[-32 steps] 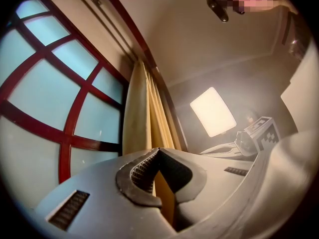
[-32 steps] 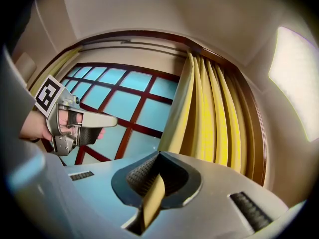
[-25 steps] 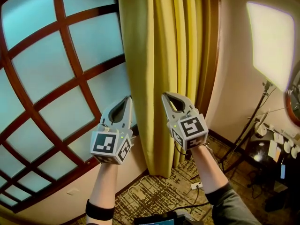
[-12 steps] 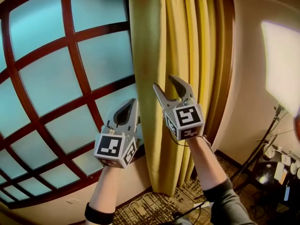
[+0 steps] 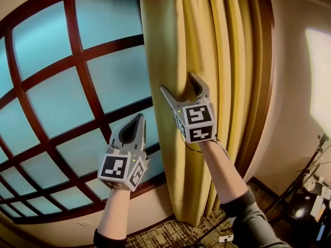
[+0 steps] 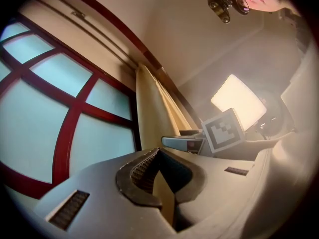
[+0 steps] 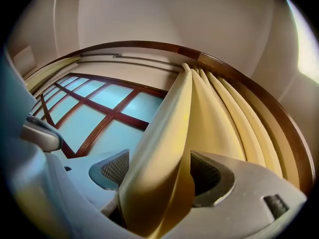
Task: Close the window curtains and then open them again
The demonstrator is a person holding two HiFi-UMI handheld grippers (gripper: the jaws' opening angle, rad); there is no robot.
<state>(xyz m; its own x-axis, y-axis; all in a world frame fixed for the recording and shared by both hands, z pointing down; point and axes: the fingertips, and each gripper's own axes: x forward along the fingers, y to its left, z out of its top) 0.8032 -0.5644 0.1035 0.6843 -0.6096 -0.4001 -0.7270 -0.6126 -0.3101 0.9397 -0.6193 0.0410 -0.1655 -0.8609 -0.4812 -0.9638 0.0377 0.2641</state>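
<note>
The yellow curtain [image 5: 217, 45] hangs gathered to the right of the red-framed window [image 5: 62, 87]. My right gripper [image 5: 179, 84] is raised against the curtain's left edge, and its jaws have just been opening. They stand wide apart with a fold of the curtain [image 7: 209, 113] between them, as the right gripper [image 7: 159, 171] view shows. My left gripper [image 5: 135, 119] is lower and to the left, shut and empty, in front of the window pane. In the left gripper [image 6: 157, 156] view the curtain [image 6: 152, 113] and the window [image 6: 40, 113] lie ahead.
A bright light panel [image 5: 320, 71] glows on the right, with a stand and cables [image 5: 310, 190] below it. Patterned carpet [image 5: 170, 231] shows under the curtain. A dark wooden arch [image 7: 149, 46] frames the window top.
Both grippers have risen along the window. The right gripper went from shut to wide open and moved onto the curtain's left edge fold. The left gripper stayed shut.
</note>
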